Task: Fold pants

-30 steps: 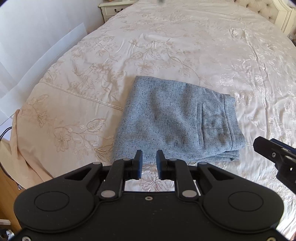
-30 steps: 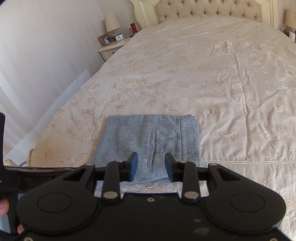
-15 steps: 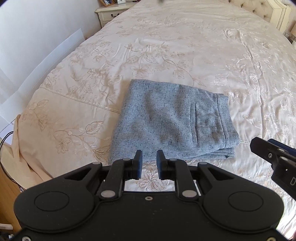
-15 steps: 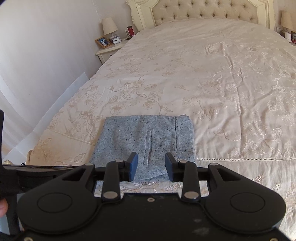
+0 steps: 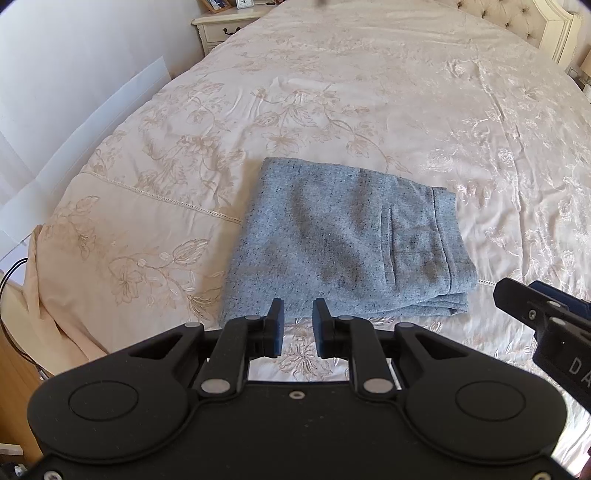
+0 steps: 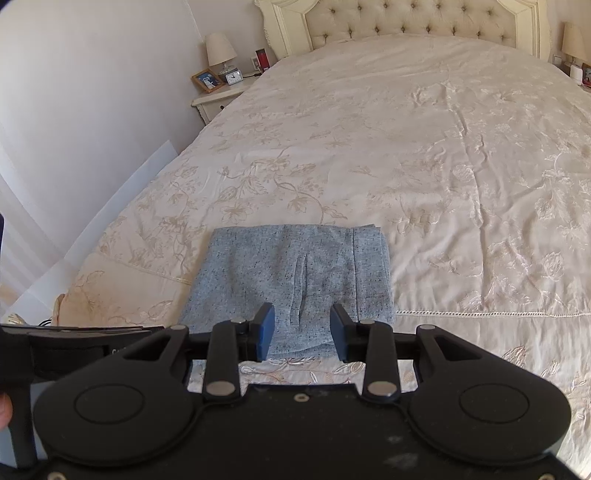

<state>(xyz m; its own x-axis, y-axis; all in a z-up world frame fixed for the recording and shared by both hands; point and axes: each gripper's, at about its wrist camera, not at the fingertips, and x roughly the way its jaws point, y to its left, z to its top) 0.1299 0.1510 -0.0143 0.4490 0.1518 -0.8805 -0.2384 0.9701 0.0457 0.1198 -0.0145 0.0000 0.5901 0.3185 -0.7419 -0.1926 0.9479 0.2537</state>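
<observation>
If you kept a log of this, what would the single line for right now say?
task: fold pants | pants: folded, flat on bedspread | left gripper: open, holding nothing | right gripper: open, holding nothing | contact: none

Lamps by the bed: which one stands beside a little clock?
The lamp on the left nightstand; a small clock sits at its base. The lamp at the right has none visible.

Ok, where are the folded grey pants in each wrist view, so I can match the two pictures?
Left wrist: pants lie centre frame on the bedspread, just beyond the left gripper.
Right wrist: pants sit low and left of centre, behind the right gripper.
Shared landmark: the nightstand, upper left in both.
</observation>
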